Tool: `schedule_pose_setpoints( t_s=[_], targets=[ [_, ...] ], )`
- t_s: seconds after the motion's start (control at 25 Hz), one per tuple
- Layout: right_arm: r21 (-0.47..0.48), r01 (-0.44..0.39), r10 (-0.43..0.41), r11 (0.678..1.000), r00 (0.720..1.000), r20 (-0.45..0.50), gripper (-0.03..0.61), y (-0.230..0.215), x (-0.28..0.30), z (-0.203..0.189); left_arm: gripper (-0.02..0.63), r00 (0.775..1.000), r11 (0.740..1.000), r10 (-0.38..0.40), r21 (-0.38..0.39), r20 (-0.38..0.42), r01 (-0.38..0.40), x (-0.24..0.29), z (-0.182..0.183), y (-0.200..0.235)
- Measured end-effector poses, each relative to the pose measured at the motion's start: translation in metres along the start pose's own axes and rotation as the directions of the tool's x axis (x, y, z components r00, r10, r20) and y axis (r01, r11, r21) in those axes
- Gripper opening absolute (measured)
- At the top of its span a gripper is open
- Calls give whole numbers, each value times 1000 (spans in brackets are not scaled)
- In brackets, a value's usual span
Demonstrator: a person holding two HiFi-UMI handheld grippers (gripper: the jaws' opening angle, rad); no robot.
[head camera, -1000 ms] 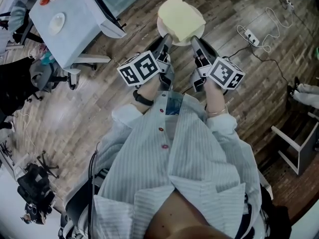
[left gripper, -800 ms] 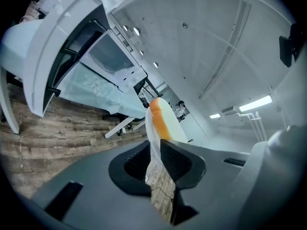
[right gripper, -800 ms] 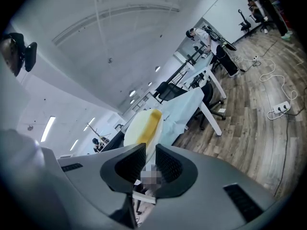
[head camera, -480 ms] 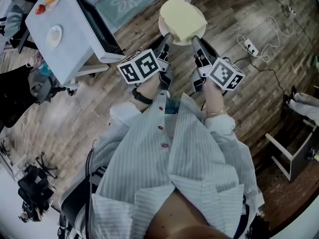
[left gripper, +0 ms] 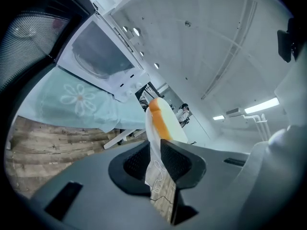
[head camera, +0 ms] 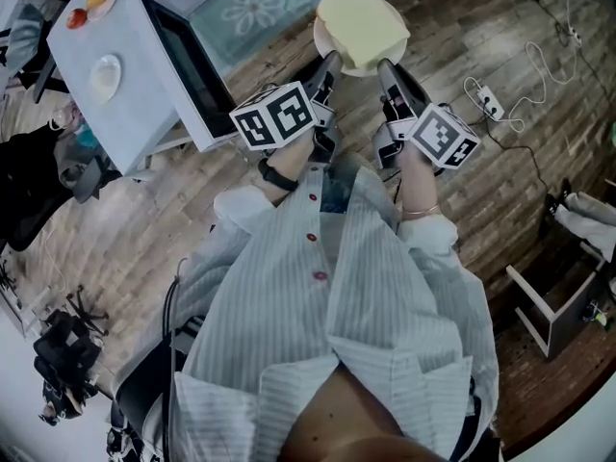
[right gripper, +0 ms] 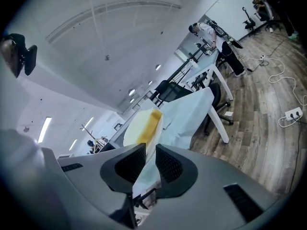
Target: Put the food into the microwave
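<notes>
- Left gripper (head camera: 329, 65), upper middle of the head view: jaws narrow, pinched on the left rim of the plate (head camera: 332, 54).
- Same grip in the left gripper view: left gripper (left gripper: 154, 152) at lower centre, pads tight on the thin white plate (left gripper: 149, 131), seen edge-on.
- Right gripper (head camera: 387, 68), just right of the left one: jaws equally narrow, clamped on the plate's right rim.
- In the right gripper view: right gripper (right gripper: 149, 159) at lower centre, with the plate's edge caught between the pads.
- Food (head camera: 361, 22): pale yellow slab lying on the plate at the top centre of the head view, held in the air above the wooden floor (head camera: 144, 210).
- Orange-brown side of the food (left gripper: 160, 121) showing just past the jaws, and likewise on the other side, food (right gripper: 149, 123).
- Microwave (left gripper: 103, 56): white, upper left of the left gripper view, standing on a floral cloth (left gripper: 76, 99).
- Door (head camera: 188, 65) swung open, with a dark panel, to the left of the plate and apart from it.
- White table (head camera: 130, 104) at the upper left of the head view, bearing two small plates (head camera: 104, 70).
- Power strip (head camera: 489, 96) with its cable on the floor at the right.
- Striped shirt (head camera: 366, 296) filling the lower middle.
</notes>
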State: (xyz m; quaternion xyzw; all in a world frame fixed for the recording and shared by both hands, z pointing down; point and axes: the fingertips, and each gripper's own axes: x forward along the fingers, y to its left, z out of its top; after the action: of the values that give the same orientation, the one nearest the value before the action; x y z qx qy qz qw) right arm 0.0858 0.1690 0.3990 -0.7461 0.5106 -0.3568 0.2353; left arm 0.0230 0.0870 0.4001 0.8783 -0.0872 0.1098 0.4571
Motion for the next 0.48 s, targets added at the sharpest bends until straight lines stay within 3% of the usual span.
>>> schedule_pose_setpoints(
  t_s=[0.2,0.48],
  targets=[
    [-4,-25,25,1000,999,-21,78,-5,16,7,63,999,999,28,18,27,-29,9,9,5],
    [-25,-85,82,996,991,-102,80,-7,60,23,63,992,997,83,-17,100,-81,28,37,23]
  ],
)
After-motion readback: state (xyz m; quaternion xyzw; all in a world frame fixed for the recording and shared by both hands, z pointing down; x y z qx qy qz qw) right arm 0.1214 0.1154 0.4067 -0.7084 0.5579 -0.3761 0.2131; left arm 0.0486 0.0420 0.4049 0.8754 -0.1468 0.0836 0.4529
